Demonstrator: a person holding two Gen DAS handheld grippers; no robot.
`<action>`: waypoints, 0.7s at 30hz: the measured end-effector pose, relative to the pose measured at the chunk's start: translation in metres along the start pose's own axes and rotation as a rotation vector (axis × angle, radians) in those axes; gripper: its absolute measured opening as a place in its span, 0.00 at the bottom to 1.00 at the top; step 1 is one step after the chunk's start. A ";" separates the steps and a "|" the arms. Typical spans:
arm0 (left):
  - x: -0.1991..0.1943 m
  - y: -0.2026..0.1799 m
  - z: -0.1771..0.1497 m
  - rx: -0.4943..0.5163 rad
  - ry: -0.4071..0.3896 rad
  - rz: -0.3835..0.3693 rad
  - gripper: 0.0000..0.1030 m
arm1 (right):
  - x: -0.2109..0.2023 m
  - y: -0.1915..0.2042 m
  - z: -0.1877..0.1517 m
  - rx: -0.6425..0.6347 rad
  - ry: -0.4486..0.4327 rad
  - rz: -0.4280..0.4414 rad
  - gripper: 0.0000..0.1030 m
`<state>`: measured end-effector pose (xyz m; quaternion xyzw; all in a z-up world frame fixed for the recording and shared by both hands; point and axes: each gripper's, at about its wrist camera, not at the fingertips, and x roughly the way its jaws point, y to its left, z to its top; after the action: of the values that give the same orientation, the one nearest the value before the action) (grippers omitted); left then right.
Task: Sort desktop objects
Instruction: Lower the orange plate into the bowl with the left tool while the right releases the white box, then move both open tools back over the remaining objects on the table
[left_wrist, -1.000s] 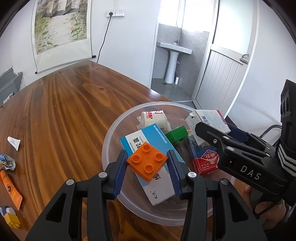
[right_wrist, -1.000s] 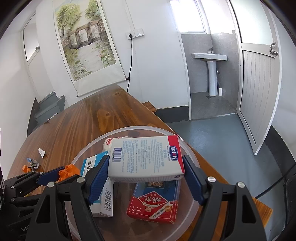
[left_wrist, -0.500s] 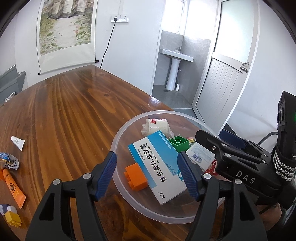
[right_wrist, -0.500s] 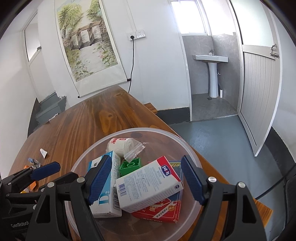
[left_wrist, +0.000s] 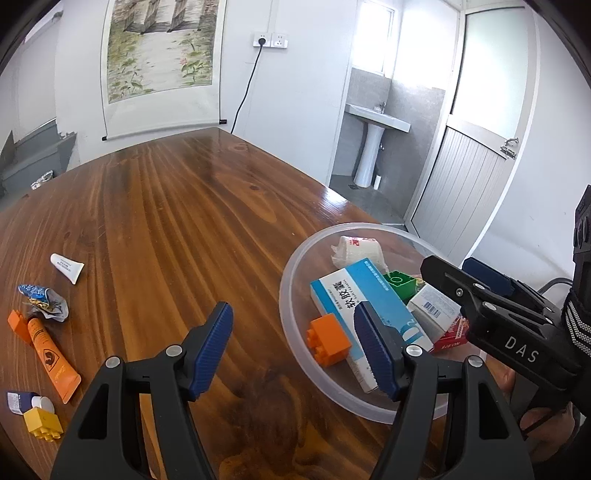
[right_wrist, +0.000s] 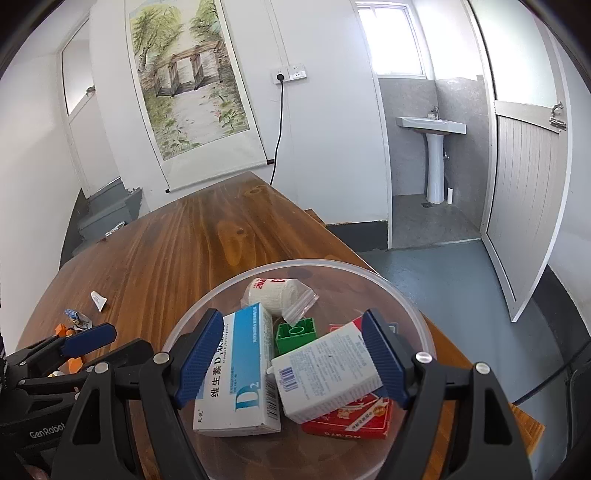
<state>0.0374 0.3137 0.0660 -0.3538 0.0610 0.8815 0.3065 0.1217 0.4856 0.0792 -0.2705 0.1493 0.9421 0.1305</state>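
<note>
Orange brick (left_wrist: 328, 340) — left view only — lies in bowl (left_wrist: 291, 332); both claws gape.

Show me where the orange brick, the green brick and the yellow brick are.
orange brick (left_wrist: 328, 340): left wrist view, on its front face, inside the clear bowl.
green brick (right_wrist: 297, 333): right wrist view, on its top face.
yellow brick (left_wrist: 42, 424): left wrist view, on its top, at the table's near left.

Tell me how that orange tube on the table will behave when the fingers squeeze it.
The orange tube looks soft-walled with a flat crimped tail, so it would probably dent rather than resist. It lies flat, so rolling seems unlikely. Its glossy skin might slip between the fingers; gripping near the orange cap is probably steadier.
</note>
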 end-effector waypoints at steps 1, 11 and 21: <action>-0.002 0.004 -0.001 -0.006 -0.002 0.005 0.70 | 0.000 0.003 0.000 -0.005 -0.001 0.004 0.79; -0.018 0.048 -0.012 -0.071 -0.020 0.074 0.70 | 0.004 0.042 -0.005 -0.059 0.009 0.051 0.79; -0.036 0.105 -0.029 -0.148 -0.019 0.157 0.70 | 0.011 0.088 -0.015 -0.116 0.034 0.115 0.79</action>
<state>0.0135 0.2020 0.0564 -0.3614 0.0202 0.9082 0.2102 0.0908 0.4014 0.0797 -0.2847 0.1119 0.9503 0.0579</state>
